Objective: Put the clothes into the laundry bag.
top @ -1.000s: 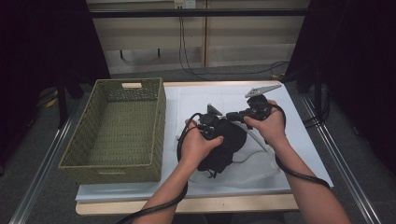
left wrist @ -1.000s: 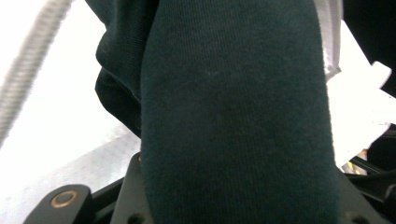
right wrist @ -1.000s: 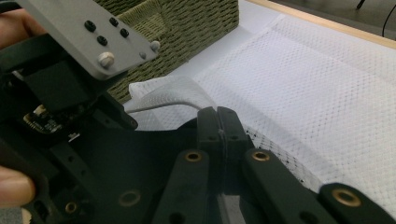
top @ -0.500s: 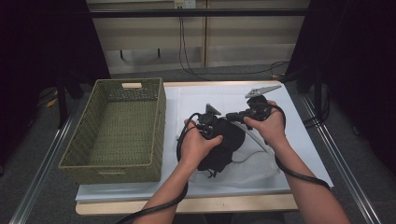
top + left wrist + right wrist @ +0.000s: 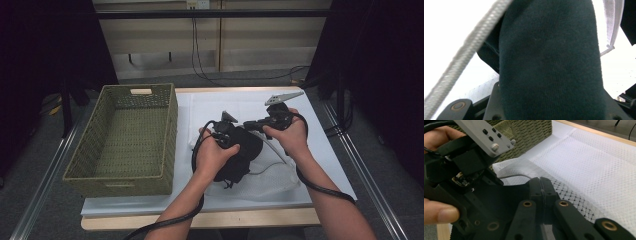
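A dark knit garment (image 5: 239,157) lies bunched on a white mesh bag (image 5: 265,180) in the middle of the table. My left gripper (image 5: 239,141) is shut on it, and the dark cloth (image 5: 549,62) bulges up between its jaws. My right gripper (image 5: 248,124) points left toward the left one. Its jaws (image 5: 541,186) are pressed together at the mesh bag's white rim band (image 5: 519,171), which rises off the table to them. Dark cloth shows through the mesh (image 5: 576,201) just beside the tips. The left gripper's body (image 5: 466,167) and hand are close on the left.
An empty woven basket (image 5: 170,125) stands on the left of the table, its side close to the left hand. A white sheet (image 5: 225,102) covers the tabletop, bare behind the grippers. The table's front edge (image 5: 200,220) is near the forearms. Cables trail from both grippers.
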